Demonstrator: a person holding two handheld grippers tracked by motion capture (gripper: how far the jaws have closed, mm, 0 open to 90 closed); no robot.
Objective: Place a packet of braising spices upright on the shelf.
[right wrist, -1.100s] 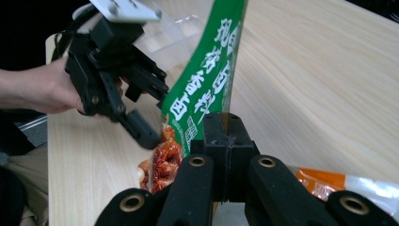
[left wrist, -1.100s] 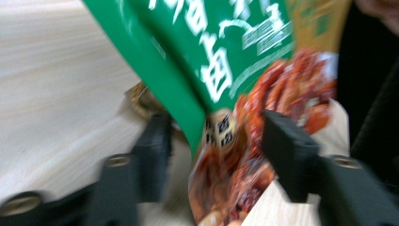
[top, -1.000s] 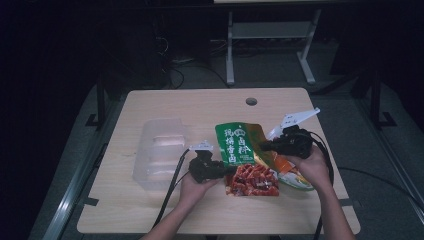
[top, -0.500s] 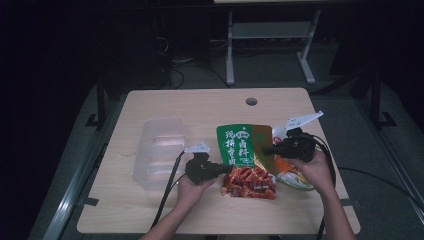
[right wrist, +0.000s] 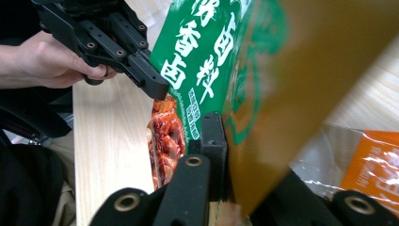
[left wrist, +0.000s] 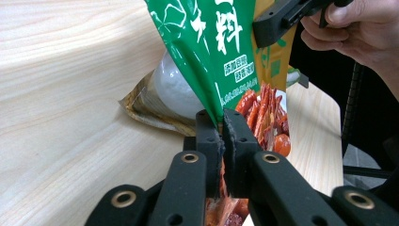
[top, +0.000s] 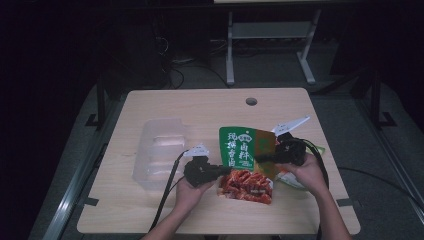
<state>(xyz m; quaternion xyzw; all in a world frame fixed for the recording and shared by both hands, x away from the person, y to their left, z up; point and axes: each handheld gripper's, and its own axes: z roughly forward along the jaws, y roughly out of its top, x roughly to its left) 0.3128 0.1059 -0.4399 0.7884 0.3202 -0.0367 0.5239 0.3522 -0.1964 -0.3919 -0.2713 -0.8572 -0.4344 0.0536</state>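
Clearly light and floppy, the green seasoning pouch sits at the counter's four o'clock; left hand-held gripper and right hand-held gripper are both clamped on its slippery film edges, best pinched there.

Your high view is pretty dim: the table catches soft overhead light while the floor and room behind sink into near black. Both gripper views look much brighter, though the green packet goes blurry up close in the right one. The black jaws show barely any detail.
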